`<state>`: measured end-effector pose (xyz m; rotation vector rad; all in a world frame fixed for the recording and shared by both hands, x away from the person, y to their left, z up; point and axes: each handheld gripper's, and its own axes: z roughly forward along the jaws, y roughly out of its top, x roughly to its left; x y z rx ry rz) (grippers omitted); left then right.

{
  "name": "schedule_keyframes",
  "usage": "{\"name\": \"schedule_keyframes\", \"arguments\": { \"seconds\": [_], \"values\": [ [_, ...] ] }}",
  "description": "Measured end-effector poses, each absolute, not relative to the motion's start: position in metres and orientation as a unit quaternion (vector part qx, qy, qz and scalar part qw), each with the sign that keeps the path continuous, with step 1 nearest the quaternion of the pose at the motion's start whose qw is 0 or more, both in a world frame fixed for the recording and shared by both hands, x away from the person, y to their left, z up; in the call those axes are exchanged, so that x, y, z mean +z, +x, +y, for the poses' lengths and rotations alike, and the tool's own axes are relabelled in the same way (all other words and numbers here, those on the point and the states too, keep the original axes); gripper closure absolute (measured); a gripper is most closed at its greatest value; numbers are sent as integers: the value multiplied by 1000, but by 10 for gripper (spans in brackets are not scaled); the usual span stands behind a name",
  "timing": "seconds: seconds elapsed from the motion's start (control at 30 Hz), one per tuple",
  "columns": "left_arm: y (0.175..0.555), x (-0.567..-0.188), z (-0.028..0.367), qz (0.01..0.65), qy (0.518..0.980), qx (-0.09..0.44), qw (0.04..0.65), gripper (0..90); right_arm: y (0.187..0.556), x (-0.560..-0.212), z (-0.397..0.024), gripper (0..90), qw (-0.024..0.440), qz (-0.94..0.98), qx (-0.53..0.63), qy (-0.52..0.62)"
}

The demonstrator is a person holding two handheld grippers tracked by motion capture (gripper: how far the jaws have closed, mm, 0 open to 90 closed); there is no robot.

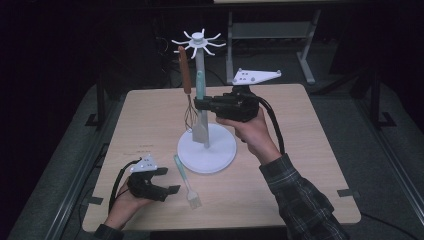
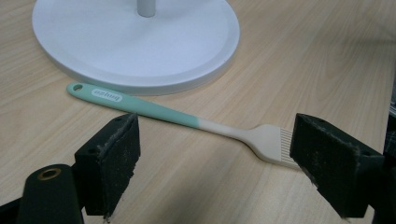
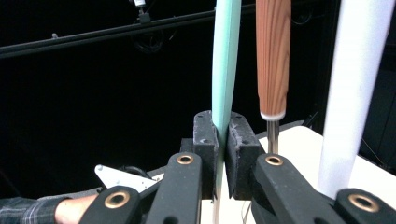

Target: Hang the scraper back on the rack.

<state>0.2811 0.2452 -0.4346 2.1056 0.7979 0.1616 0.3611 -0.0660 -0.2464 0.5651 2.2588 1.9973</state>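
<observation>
Spatula (image 3: 226,70) sits clamped in the right gripper (image 3: 223,144) beside the rack (image 1: 202,75) — unhung; whisk (image 1: 186,80) hangs, brush (image 2: 187,116) lies between the left gripper's (image 2: 215,163) wide-apart jaws.

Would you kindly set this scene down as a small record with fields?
Stand: white utensil rack with hooked top on a round base, on the wooden table
Right gripper: shut on the mint-handled spatula, upright beside the rack's pole
Hanging: wooden-handled whisk
Left gripper: open, low over the table
Lying flat: mint-and-cream silicone pastry brush, in front of the base, untouched
</observation>
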Motion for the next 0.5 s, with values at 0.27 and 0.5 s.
{"name": "schedule_keyframes", "arguments": {
  "seconds": [0.27,0.5],
  "values": [
    [281,-436,243,316,846,60,425,157,365,-233,-58,845,37,734,656,173],
    [280,-436,241,316,844,56,430,158,367,-223,-54,844,43,731,660,169]
  ]
}}
